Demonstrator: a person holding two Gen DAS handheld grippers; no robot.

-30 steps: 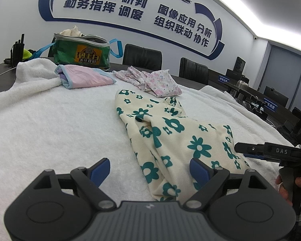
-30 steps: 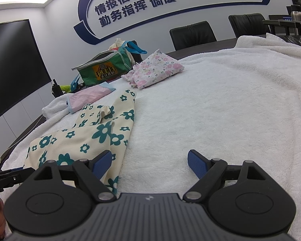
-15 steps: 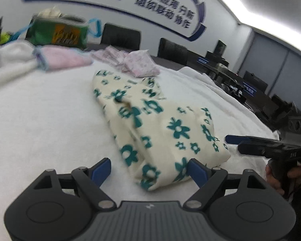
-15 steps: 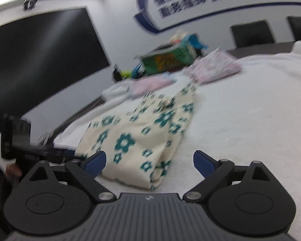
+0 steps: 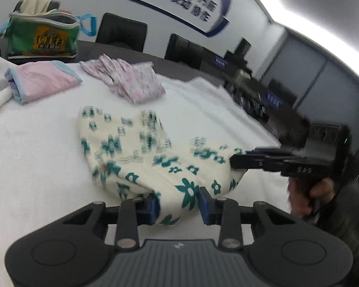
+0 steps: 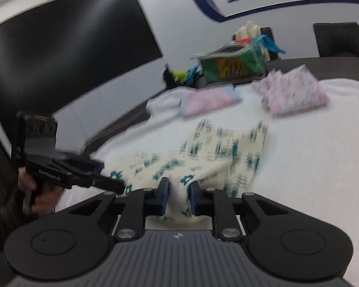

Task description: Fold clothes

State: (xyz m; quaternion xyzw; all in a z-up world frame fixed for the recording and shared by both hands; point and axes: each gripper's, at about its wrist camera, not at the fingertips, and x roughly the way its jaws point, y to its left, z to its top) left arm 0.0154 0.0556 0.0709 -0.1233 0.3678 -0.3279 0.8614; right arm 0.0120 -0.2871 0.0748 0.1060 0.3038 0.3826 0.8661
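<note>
A cream garment with teal flowers [image 5: 141, 157] lies on the white towel-covered table [image 5: 36, 167]. My left gripper [image 5: 178, 206] is closed on its near edge, cloth bunched between the blue pads. My right gripper [image 6: 178, 199] is closed on the other near corner of the same garment [image 6: 203, 160]. Each gripper shows in the other's view: the right one [image 5: 232, 161] at the garment's right corner, the left one [image 6: 122, 187] at its left corner. The garment's near end is lifted off the towel.
A folded pink garment [image 5: 43, 81] and a folded pink floral garment [image 5: 131, 83] lie at the far side. A green bag [image 5: 40, 38] with clothes stands behind them. Black chairs [image 5: 122, 33] line the far table edge. A dark wall screen [image 6: 59, 67] is on the left.
Both grippers moved in to the garment's near edge and closed on it. The garment's near end has lifted and bunched.
</note>
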